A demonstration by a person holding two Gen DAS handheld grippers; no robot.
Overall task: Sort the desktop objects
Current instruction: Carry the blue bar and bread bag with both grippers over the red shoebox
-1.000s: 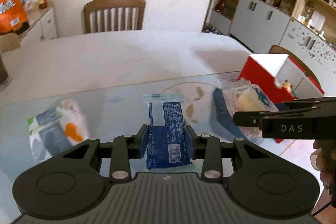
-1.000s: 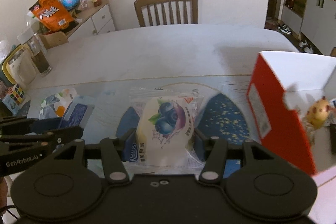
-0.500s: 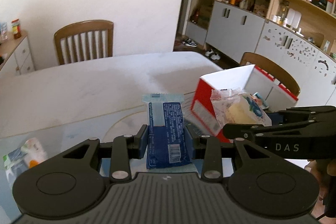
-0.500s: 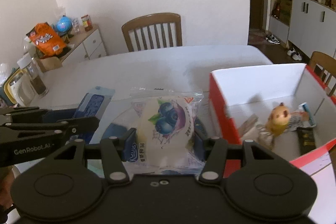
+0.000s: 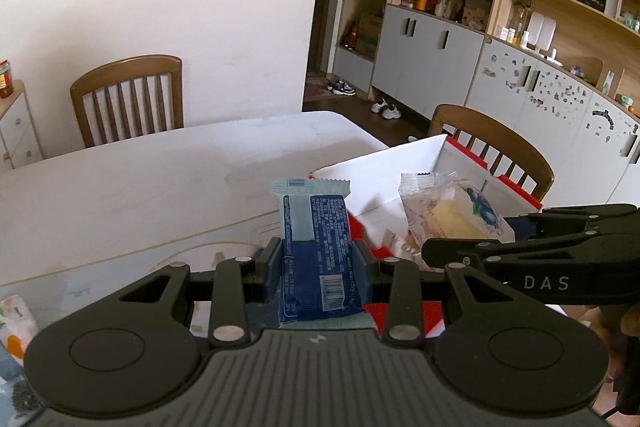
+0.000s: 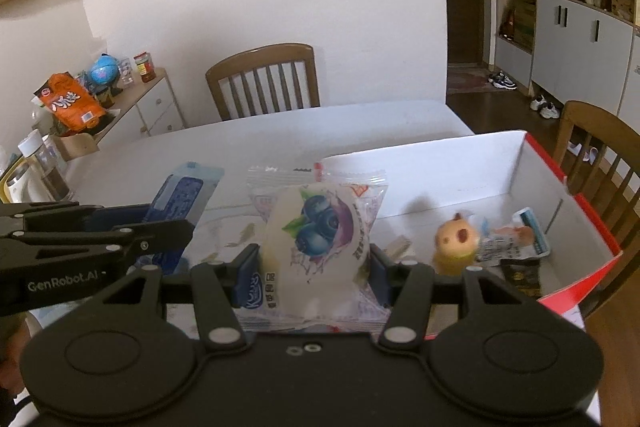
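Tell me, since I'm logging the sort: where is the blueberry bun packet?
The blueberry bun packet is clamped in the right gripper, centre of the right wrist view, left of the red box.

Ahead of me, a wooden chair (image 5: pixel 128 95) stands at the far edge of the white table (image 5: pixel 120 183). A second wooden chair (image 5: pixel 492 143) stands at the table's right side. Grey-and-wood cabinets (image 5: pixel 440 43) line the right wall, with shoes (image 5: pixel 384 105) on the floor below. A low drawer unit (image 6: pixel 148 107) at left carries an orange snack bag (image 6: pixel 70 103), a globe (image 6: pixel 103 71) and a jar (image 6: pixel 144 67).
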